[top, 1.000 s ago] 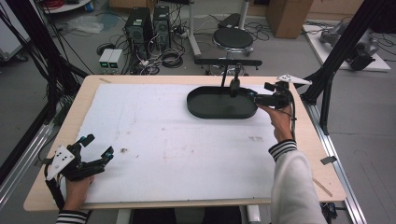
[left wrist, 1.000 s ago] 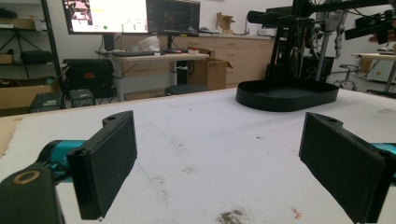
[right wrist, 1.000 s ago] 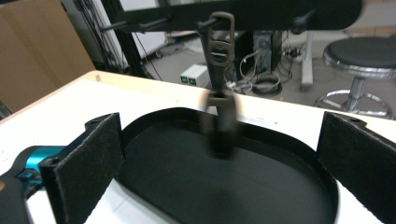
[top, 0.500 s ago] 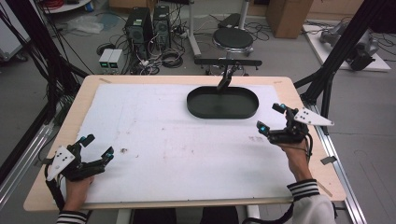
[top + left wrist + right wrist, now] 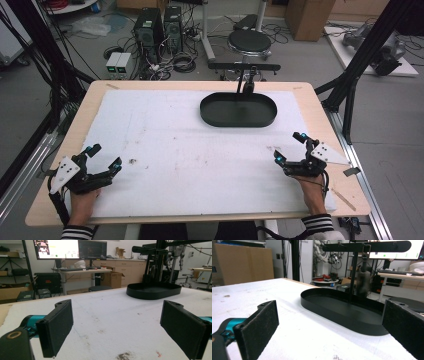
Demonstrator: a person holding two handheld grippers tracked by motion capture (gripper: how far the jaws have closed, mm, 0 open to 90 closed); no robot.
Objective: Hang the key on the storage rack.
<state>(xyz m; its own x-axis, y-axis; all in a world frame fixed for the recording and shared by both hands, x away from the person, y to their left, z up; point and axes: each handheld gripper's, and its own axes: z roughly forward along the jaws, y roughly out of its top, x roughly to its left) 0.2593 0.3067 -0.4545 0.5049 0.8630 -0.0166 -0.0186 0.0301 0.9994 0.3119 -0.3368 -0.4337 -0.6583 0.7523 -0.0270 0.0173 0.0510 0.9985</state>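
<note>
High view: left gripper (image 5: 102, 157) and right gripper (image 5: 288, 147) gape wide, empty, near tray (image 5: 238, 111)

high view overhead, facing forward-down; gripper views low, near table; all share black tray (image 5: 238, 110).

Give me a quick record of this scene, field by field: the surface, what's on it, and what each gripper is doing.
surface: white mat on a wooden table, with scattered dark marks
object: black oval tray, far centre-right, with a thin upright stand rising from it
tray contents: none visible
left gripper: near left corner, jaws open, holding nothing
right gripper: near right edge, jaws open, holding nothing, pointed toward the tray
hands: one on each gripper, striped sleeves
</note>
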